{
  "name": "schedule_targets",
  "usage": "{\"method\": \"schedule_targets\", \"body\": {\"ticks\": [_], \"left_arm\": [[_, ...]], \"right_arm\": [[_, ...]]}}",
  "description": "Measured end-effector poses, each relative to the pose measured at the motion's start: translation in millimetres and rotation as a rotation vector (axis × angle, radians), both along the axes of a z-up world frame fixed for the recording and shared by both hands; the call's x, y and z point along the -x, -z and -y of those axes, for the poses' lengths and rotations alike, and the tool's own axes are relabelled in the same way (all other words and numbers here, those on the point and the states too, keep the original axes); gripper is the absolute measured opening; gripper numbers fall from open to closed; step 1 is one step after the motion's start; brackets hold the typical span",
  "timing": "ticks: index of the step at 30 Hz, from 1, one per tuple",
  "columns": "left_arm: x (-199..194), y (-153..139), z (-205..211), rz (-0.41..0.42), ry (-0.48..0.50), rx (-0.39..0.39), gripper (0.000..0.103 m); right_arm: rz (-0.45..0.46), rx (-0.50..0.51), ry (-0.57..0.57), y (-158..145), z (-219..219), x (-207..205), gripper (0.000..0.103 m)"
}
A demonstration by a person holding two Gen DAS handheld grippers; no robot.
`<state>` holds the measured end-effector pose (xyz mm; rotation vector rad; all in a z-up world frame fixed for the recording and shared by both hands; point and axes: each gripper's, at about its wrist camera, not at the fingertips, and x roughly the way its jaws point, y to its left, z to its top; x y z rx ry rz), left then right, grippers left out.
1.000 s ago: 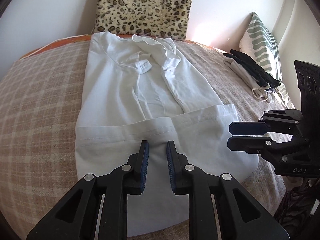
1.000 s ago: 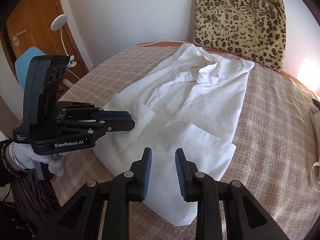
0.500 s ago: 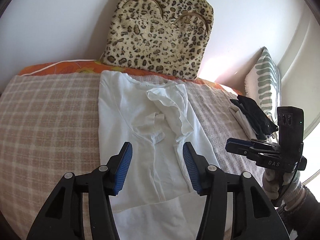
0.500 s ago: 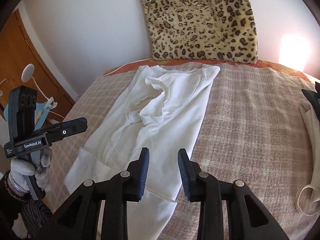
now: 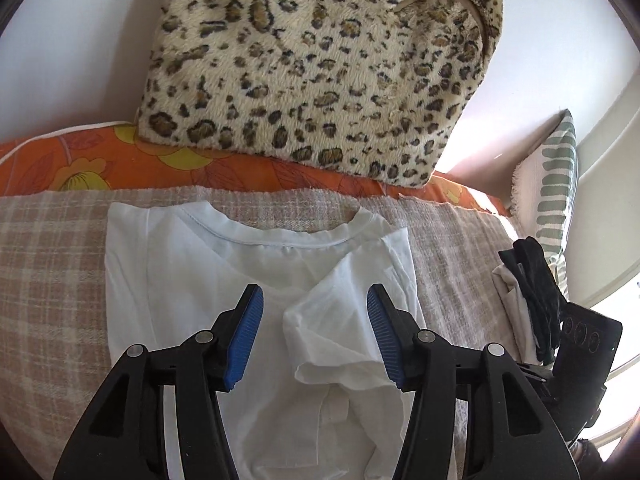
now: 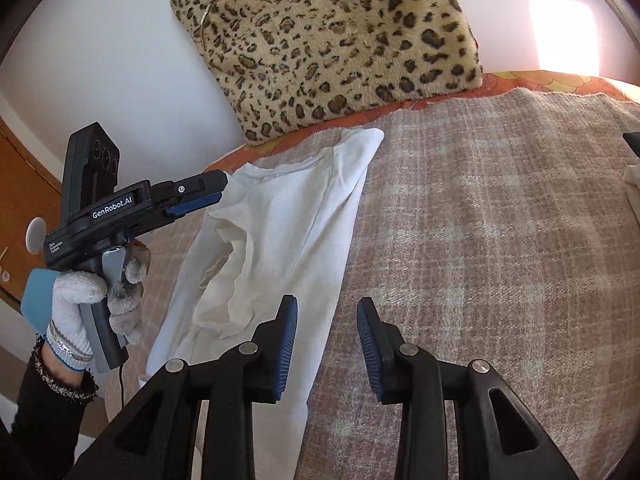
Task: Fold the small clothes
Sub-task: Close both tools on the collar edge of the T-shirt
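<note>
A white t-shirt lies flat on the plaid bed cover, collar toward the headboard, both sleeves folded in over the middle. My left gripper is open and empty, hovering above the shirt's chest near the folded sleeve. My right gripper is open and empty above the shirt's right edge. The left gripper also shows in the right wrist view, held in a gloved hand over the shirt's left shoulder.
A leopard-print cushion leans on the wall behind the shirt. An orange floral sheet edges the plaid cover. A striped pillow and a pile of black and white clothes lie at the right.
Both grippers let go of the folded-up hem, opened wider and moved forward up the shirt toward the collar end.
</note>
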<state>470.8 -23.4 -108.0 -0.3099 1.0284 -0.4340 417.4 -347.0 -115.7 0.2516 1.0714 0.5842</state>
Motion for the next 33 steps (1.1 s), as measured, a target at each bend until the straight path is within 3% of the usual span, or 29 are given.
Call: {"method": "schedule_targets", "body": {"ticks": [3,9,10,11,12,15,16,22,25,27,29,33], "left_arm": [[-6.0,10.9,1.2,-0.042,0.002,0.039,0.053],[-6.0,14.3,11.6,-0.024,0.027,0.034,0.049],[-6.0,14.2,13.1,-0.009,0.031,0.023,0.039],[-6.8,14.3,14.9,0.001,0.034,0.013,0.023],[-6.5,14.8,16.6,0.012,0.036,-0.001,0.015],[-4.6,15.7,19.5,0.053,0.027,-0.053,0.005],[-3.8,15.4,19.5,0.065,0.021,-0.073,0.005],[-3.8,15.7,8.0,0.129,-0.065,-0.236,0.003],[-4.5,15.1,2.1,0.139,-0.071,-0.211,0.003],[-7.3,13.5,-0.3,0.111,-0.084,-0.188,0.011],[-9.6,8.5,0.4,0.100,-0.093,-0.169,0.028],[-17.5,-3.0,23.7,0.089,0.012,-0.101,0.039]], "right_arm": [[-0.007,-0.014,-0.009,4.1,-2.7,-9.5,0.033],[-0.013,-0.028,-0.010,13.9,-1.7,-21.0,0.031],[-0.012,-0.032,-0.010,14.6,-2.2,-22.9,0.031],[-0.008,-0.032,-0.014,15.1,-3.7,-24.6,0.032],[-0.003,-0.025,-0.022,15.7,-6.5,-26.7,0.031],[0.012,0.003,-0.033,18.1,-12.9,-28.2,0.014],[0.009,0.012,-0.033,19.5,-14.1,-29.1,0.004],[0.012,0.017,-0.016,21.9,-11.6,-31.7,0.000],[0.020,0.026,-0.019,21.0,-12.5,-32.0,0.000],[0.014,0.017,-0.014,20.6,-12.5,-32.4,0.000],[0.012,0.016,-0.012,20.0,-13.9,-32.2,0.000],[0.012,0.013,-0.014,20.5,-13.2,-33.3,0.000]]}}
